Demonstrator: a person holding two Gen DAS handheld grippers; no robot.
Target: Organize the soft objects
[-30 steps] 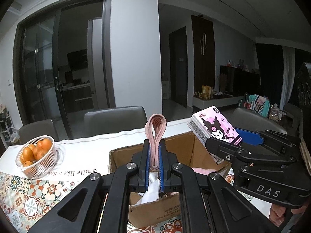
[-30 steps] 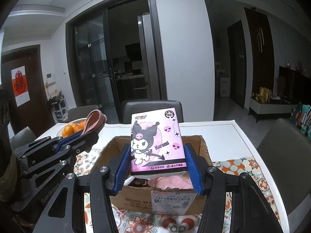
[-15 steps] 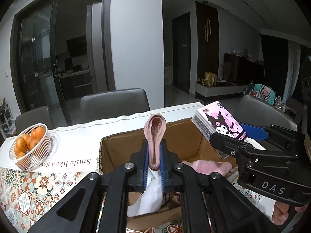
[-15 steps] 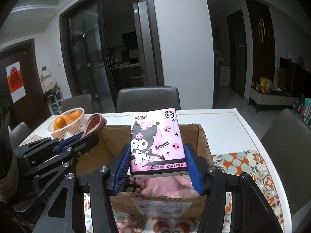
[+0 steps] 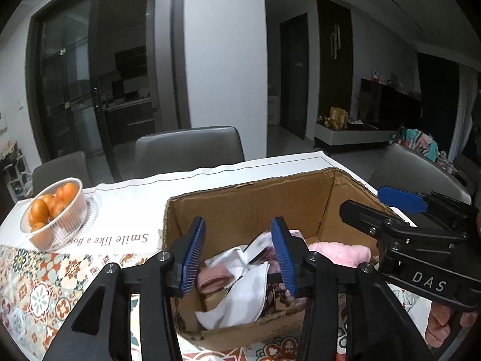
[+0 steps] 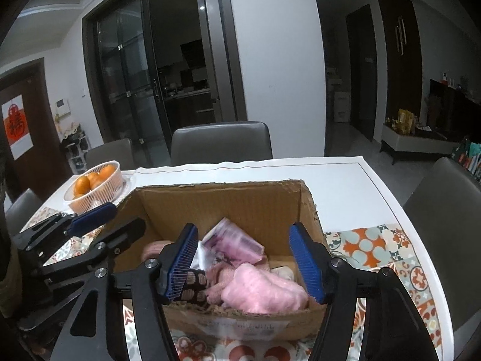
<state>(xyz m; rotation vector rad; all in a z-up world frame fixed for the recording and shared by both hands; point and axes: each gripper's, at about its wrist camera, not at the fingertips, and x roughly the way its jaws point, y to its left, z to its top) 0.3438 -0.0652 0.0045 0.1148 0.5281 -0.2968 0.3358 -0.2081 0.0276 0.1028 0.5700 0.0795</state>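
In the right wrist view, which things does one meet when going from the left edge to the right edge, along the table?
left gripper → basket of oranges → cardboard box → patterned table mat → grey chair

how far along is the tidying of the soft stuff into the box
Done: the box holds the tissue pack, a pink towel, a white cloth and a pink band. In hand: nothing. The left claw and right claw hang over the box, jaws opening, pads off everything. Left: no soft things show on the table, only a fruit basket, so it looks nearly finished.
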